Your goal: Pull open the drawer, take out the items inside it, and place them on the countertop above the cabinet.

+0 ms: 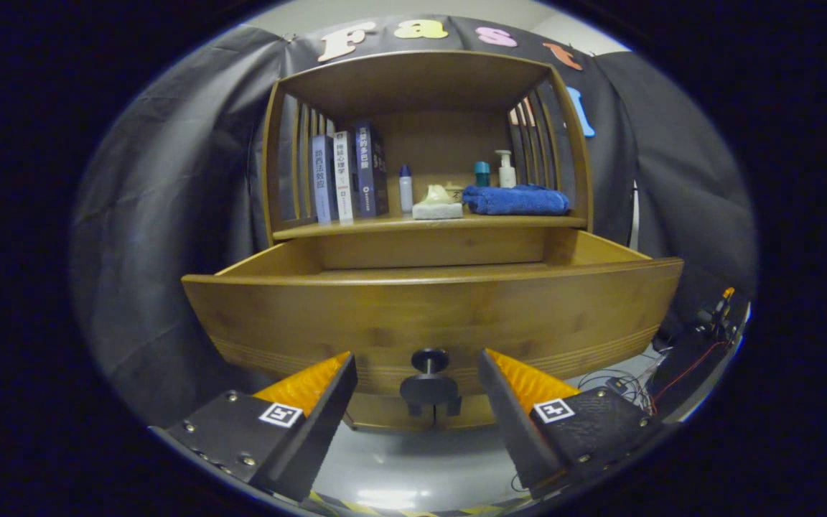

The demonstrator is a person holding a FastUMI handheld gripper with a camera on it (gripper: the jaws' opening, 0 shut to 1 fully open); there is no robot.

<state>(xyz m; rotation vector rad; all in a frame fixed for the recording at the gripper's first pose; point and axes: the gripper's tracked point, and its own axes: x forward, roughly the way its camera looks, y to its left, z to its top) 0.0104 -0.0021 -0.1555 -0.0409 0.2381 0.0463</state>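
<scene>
Between the spread fingers of the tongs sits the dark round knob on the front panel of the drawer, with clear gaps either side, so the tongs are open and holding nothing. Drawer is already pulled out from the cabinet; its inside floor is hidden behind the front panel, so contents cannot be told. Countertop above carries upright books at the left end, a small bottle, a pale block, a folded blue towel and a pump bottle toward the right end. Wood drawer looks stiff and fairly heavy; knob is small, hard, likely slippery, best pinched at its stem. Free room on the countertop is mostly the front edge strip; slatted sides and roof limit the approach, so entry from the front seems the only way.
</scene>
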